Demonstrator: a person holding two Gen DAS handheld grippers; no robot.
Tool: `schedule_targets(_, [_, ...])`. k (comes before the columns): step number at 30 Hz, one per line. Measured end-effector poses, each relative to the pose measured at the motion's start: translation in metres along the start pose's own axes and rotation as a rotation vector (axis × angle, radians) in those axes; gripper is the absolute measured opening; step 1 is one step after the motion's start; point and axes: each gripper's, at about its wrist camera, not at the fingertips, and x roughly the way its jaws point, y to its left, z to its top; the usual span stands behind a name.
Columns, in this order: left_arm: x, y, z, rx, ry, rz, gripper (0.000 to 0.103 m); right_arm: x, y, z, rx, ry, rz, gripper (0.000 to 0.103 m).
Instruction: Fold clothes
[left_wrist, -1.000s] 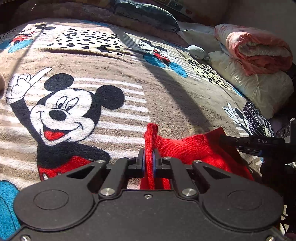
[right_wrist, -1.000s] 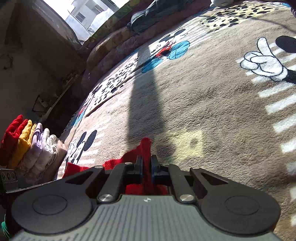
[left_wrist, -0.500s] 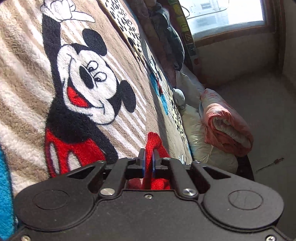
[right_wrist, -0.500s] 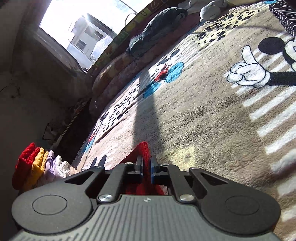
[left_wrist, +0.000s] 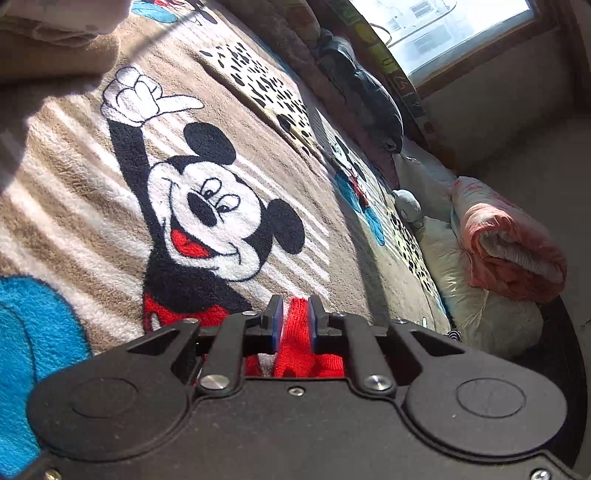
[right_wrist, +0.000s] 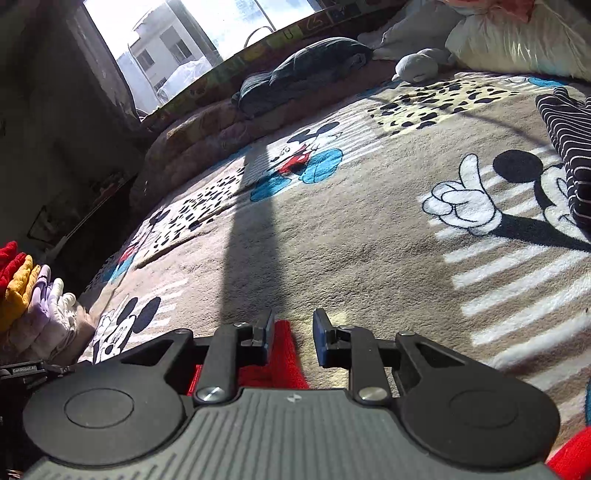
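The left gripper (left_wrist: 295, 319) is pinching a ridge of the red knit garment (left_wrist: 297, 332) between its pads, the cloth bunching just under its fingers on the cartoon blanket (left_wrist: 92, 206). The right gripper (right_wrist: 291, 338) is standing parted, jaws apart, with red knit lying slack by its left finger. Folding is looking mid-way or near release; the fold itself is hidden. No containers are showing; folded knits (right_wrist: 33, 295) are stacking far left of the right tool.
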Motion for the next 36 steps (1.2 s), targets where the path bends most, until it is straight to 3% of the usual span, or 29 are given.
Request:
schedule_targets(3, [0.009,-0.018,-0.01,0.083,0.045,-0.03,0.01,0.0,0.019,0.002,-0.088,0.027,0.084,0.025])
schedule_targets(5, [0.021,-0.025,-0.015,0.112,0.077,-0.025,0.011,0.017,0.019,-0.003,-0.1,0.1,0.039,0.022])
schedule_targets(6, [0.029,-0.023,-0.018,0.122,0.099,0.038,0.012,0.027,0.018,-0.007,-0.106,0.145,0.003,0.022])
schedule_targets(7, [0.036,-0.016,-0.021,0.126,0.116,0.11,0.012,0.033,0.016,-0.011,-0.111,0.167,-0.018,0.012])
schedule_targets(8, [0.041,-0.009,-0.025,0.121,0.116,0.15,0.005,0.035,0.013,-0.016,-0.116,0.164,-0.023,0.01])
schedule_targets(10, [0.032,-0.001,-0.025,0.072,0.103,0.149,0.004,0.028,0.009,-0.017,-0.083,0.151,-0.02,0.01])
schedule_targets(12, [0.014,-0.011,-0.03,0.127,0.073,0.144,0.005,0.012,0.015,-0.016,-0.106,0.118,-0.026,0.019])
schedule_targets(15, [-0.021,-0.026,-0.049,0.194,0.034,0.143,0.005,-0.017,0.025,-0.021,-0.138,0.085,-0.01,0.019])
schedule_targets(19, [-0.06,-0.055,-0.1,0.318,0.002,0.177,0.005,-0.064,0.047,-0.047,-0.184,0.055,0.047,0.019])
schedule_targets(23, [-0.081,-0.08,-0.161,0.421,-0.013,0.202,0.012,-0.1,0.077,-0.099,-0.251,0.067,0.104,0.02])
schedule_targets(31, [-0.108,-0.112,-0.274,0.63,-0.028,0.261,0.012,-0.171,0.113,-0.191,-0.37,0.055,0.129,0.02])
schedule_targets(33, [-0.113,-0.115,-0.302,0.706,-0.046,0.283,0.03,-0.182,0.112,-0.215,-0.399,0.089,0.086,0.022])
schedule_targets(36, [-0.121,-0.12,-0.345,0.82,-0.073,0.315,0.037,-0.21,0.105,-0.249,-0.417,0.047,0.043,0.024])
